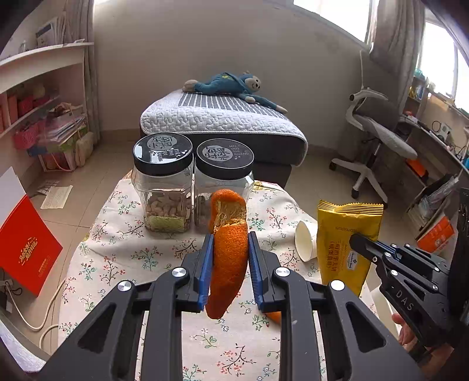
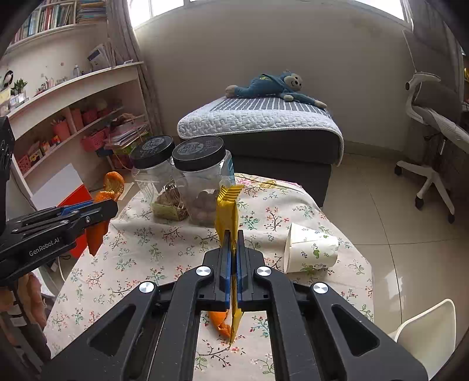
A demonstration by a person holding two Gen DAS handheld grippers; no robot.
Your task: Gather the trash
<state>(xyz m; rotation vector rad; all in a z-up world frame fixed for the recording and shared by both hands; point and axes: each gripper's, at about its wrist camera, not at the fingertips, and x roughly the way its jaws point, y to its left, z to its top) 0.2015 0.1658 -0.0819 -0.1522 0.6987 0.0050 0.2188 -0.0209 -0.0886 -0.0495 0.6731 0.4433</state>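
Pinching a long orange peel (image 1: 230,258) between its blue pads, the left gripper (image 1: 230,249) holds it above the table (image 1: 123,249). At three o'clock the right gripper (image 2: 232,249) is clamped on a yellow wrapper (image 2: 227,211), paper cup (image 2: 310,249) lying beside.

light: bright daylight, windows (image 1: 331,14) blown out | edges: fisheye-bent (dark corners) | focus: sharp

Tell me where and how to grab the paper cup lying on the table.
The paper cup lies on its side on the floral tablecloth, open mouth facing the jars. Probably best to come from above and pinch across the middle of its wall, one finger on either side. The rim is thin and would likely crush or slip. Both grippers are full now.
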